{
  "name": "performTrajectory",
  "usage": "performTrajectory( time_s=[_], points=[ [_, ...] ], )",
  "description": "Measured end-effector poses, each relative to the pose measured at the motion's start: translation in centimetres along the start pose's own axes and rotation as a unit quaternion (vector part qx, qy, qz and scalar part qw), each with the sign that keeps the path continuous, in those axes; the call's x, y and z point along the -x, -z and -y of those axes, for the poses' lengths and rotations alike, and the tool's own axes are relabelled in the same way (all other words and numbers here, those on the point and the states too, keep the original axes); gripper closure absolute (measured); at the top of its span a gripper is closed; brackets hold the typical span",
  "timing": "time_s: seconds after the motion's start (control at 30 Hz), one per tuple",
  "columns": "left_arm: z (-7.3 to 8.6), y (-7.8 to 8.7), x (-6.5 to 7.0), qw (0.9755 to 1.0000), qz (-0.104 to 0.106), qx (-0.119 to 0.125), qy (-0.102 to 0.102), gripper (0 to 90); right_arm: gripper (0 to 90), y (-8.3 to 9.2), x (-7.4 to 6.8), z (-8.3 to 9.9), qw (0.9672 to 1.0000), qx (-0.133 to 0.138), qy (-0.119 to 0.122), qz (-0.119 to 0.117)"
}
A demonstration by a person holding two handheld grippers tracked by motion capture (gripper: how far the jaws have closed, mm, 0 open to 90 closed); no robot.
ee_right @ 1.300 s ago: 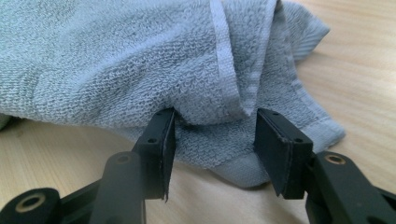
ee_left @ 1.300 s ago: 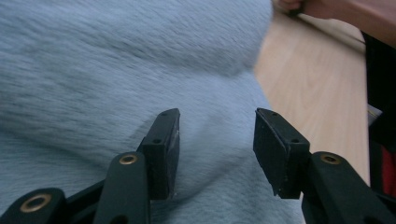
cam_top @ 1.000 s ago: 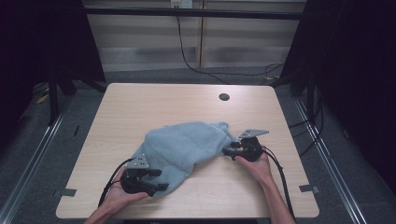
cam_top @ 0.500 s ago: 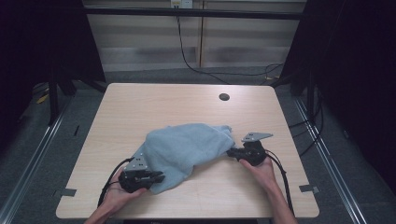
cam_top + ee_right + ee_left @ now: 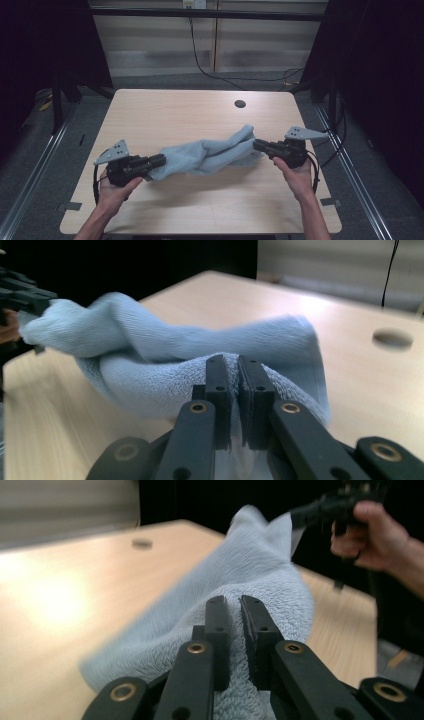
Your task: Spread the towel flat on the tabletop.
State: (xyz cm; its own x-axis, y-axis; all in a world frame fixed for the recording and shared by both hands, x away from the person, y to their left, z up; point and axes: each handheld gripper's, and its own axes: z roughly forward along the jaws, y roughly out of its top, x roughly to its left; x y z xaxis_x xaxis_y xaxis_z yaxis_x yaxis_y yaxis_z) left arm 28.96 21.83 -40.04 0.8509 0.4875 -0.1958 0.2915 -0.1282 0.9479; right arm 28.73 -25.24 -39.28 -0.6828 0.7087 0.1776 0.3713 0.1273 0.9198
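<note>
Table [image 5: 150,115]: a pale wooden top is seen from above, bare except for the cloth; a small round hole [image 5: 240,104] is set near its far edge.

Towel [image 5: 210,152]: a light blue terry cloth is held stretched between the two grippers above the middle of the near half of the table, bunched and twisted into a rope-like band. A shadow is cast on the wood beneath it, so most of it is judged to be lifted clear, though whether the sagging middle touches the top cannot be told.

Left gripper [image 5: 159,161]: its jaws have just been closing and are now pressed together on a fold of the towel at its left end; in the left gripper view [image 5: 234,625] the terry is seen squeezed in the narrow slit between them.

Right gripper [image 5: 260,146]: its jaws have likewise just been closing and are pinched on the opposite end; in the right gripper view [image 5: 232,385] cloth is seen gathered between the two black jaws.

Reason for the hold: opposite ends are gripped, probably so the crumpled cloth can be pulled apart and spread.

Step in hand: the lift and the stretching-out are judged to be under way; the twist is not yet undone.
</note>
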Motion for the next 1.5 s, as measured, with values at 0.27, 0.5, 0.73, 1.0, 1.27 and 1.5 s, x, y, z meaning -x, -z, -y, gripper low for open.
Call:
performTrajectory(
  time_s=[0.27,0.5,0.73,1.0,1.27,1.5],
  points=[
    [-3.7,0.9,-2.4,0.9980,-0.030,0.049,0.028,83.6,84.9,1.1,-0.7,-4.9,0.9981,0.059,0.018,-0.001],
    [2.6,-2.1,-8.9,0.9844,-0.108,-0.018,0.137,82.5,81.9,-5.4,2.5,-1.0,0.9992,-0.022,-0.022,0.027],
    [5.0,-1.9,-8.6,0.9844,-0.094,-0.061,0.135,57.7,61.5,-8.1,3.5,3.7,0.9950,-0.083,-0.054,0.010],
    [3.5,1.6,-4.9,0.9914,-0.087,-0.034,0.092,48.1,54.1,-4.7,1.8,4.2,0.9968,-0.067,-0.041,-0.012],
    [6.0,-1.2,-2.0,0.9921,-0.013,-0.110,0.059,61.2,46.6,-3.7,0.0,6.9,0.9928,-0.108,-0.027,-0.044],
    [6.1,-4.0,-1.1,0.9903,0.006,-0.127,0.056,52.0,45.9,-4.7,1.1,7.1,0.9937,-0.102,-0.033,-0.032]
  ],
)
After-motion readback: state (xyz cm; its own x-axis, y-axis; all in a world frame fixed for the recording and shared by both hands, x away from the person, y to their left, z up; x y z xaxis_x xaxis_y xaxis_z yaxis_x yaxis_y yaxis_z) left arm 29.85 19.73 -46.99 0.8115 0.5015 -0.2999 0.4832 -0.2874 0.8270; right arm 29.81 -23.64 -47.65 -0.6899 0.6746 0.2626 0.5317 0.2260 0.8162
